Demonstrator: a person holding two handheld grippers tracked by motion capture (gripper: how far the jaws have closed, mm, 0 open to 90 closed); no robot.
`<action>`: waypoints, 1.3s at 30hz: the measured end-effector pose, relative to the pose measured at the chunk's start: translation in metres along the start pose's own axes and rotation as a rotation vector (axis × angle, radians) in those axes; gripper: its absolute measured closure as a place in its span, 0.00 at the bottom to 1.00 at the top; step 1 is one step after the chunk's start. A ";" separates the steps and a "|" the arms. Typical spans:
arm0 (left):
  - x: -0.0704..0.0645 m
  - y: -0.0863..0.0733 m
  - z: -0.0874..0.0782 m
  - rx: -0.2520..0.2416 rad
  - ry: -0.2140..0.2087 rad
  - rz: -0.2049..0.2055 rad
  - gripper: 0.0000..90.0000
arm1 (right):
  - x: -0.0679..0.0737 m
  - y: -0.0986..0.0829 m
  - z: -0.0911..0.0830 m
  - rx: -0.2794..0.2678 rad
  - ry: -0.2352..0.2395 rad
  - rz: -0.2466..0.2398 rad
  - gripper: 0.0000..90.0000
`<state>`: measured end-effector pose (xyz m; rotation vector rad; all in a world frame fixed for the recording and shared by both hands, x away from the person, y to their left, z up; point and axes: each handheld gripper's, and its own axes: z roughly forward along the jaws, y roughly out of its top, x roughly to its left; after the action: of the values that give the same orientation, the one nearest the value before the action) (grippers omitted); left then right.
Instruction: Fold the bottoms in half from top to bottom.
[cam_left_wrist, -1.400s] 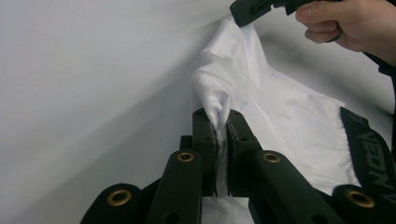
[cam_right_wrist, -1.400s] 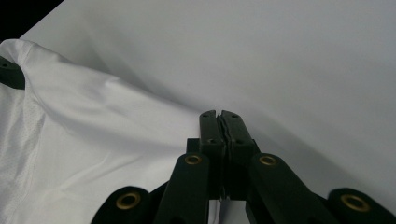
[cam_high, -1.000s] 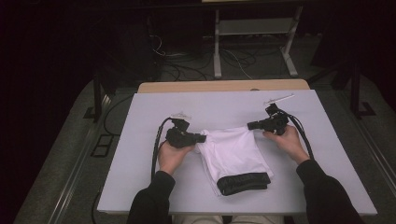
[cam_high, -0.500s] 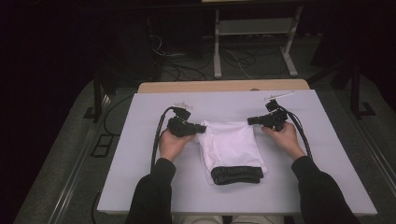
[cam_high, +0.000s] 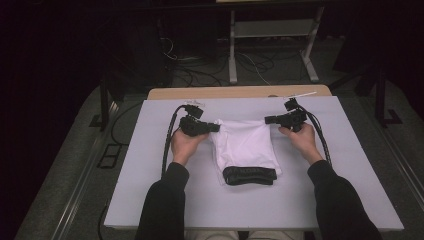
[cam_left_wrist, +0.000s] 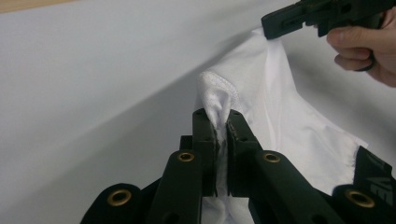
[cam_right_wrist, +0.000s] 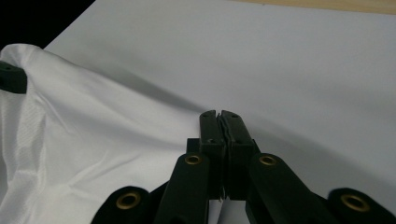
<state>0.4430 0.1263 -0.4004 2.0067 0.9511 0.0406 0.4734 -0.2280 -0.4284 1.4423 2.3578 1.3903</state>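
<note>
A white-topped table with a wooden far edge stands on grey floor — beyond it, a metal stand, loose cables and darkness.

The person wore dark long sleeves that reached to the wrists, and both hands were bare. Each hand carried a black tool: the left gripper and the right gripper had two flat, blunt-tipped black jaws on broad black arms, set with round brass-coloured eyelets and small dark screws near the tips. A thick black cable looped away from the left one, another trailed from the right, which also bore a thin pale rod on top.
</note>
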 end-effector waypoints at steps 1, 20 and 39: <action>0.002 0.001 0.002 0.008 0.009 0.003 0.93 | -0.001 0.000 0.002 -0.001 -0.005 0.007 0.97; 0.027 0.004 0.024 -0.029 0.012 -0.049 0.87 | -0.014 0.001 0.012 -0.028 -0.040 0.044 0.92; 0.030 -0.011 0.001 -0.093 0.056 -0.056 0.00 | -0.004 -0.008 -0.014 -0.080 -0.048 -0.051 0.00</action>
<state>0.4578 0.1481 -0.4186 1.9019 1.0221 0.1088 0.4639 -0.2413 -0.4276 1.3697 2.2662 1.4047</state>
